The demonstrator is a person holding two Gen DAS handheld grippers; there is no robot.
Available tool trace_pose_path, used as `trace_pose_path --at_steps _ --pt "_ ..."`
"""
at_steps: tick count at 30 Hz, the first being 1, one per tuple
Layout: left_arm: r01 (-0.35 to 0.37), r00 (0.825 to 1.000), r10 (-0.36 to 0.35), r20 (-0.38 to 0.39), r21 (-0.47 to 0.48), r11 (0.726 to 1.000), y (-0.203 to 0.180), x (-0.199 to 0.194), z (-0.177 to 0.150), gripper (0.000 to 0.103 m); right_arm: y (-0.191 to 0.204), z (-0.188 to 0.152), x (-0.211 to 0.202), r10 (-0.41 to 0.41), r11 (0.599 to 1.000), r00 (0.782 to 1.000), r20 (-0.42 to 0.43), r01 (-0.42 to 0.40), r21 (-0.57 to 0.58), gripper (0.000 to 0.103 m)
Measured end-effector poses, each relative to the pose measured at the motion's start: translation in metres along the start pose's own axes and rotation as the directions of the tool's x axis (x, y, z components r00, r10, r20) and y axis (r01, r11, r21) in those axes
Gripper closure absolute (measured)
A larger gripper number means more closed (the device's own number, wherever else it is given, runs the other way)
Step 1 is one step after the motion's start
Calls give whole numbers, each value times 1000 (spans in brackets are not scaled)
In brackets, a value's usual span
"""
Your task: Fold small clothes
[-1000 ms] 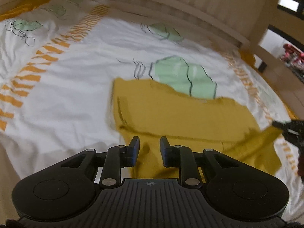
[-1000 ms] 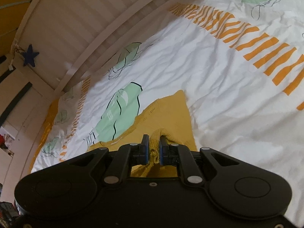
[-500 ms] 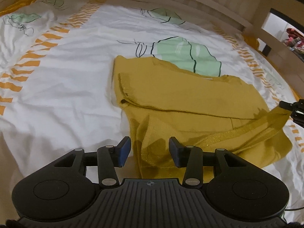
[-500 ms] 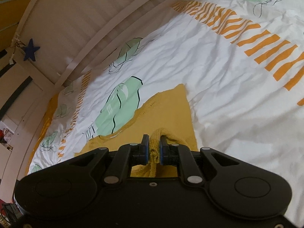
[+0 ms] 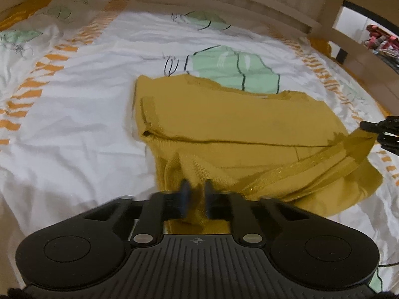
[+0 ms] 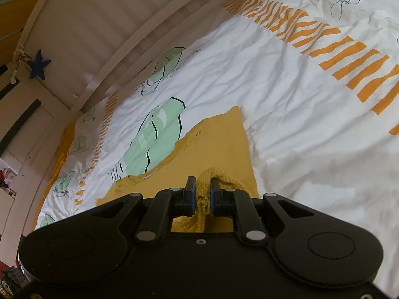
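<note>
Two grippers are pinching the mustard sweater (image 5: 232, 127), which is lying on the white patterned bedcover (image 5: 74, 114) with its long axis running left to right across the left wrist view. At its near left edge we are holding the left gripper (image 5: 195, 191) tilted steeply down, jaws closed tight on a bunched fold of hem. At the far right end we are keeping the right gripper (image 6: 202, 194) angled more shallowly, jaws nearly closed on a knit ridge, drawing a band of cloth taut. We judge that the coming fold needs both pinched ends carried together toward the far edge.
</note>
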State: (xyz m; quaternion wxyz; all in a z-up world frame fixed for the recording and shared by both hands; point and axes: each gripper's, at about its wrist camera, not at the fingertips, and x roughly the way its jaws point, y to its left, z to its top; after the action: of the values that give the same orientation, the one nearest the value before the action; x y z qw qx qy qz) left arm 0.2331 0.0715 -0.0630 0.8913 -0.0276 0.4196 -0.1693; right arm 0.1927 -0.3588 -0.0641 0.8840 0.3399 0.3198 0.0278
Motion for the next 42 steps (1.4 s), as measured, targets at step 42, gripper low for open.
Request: trace_pose_path --at_steps 42 --pt "-49 981 75 178 -145 988 22 4 81 78 48 31 39 -37 954 991 130 73 -290 47"
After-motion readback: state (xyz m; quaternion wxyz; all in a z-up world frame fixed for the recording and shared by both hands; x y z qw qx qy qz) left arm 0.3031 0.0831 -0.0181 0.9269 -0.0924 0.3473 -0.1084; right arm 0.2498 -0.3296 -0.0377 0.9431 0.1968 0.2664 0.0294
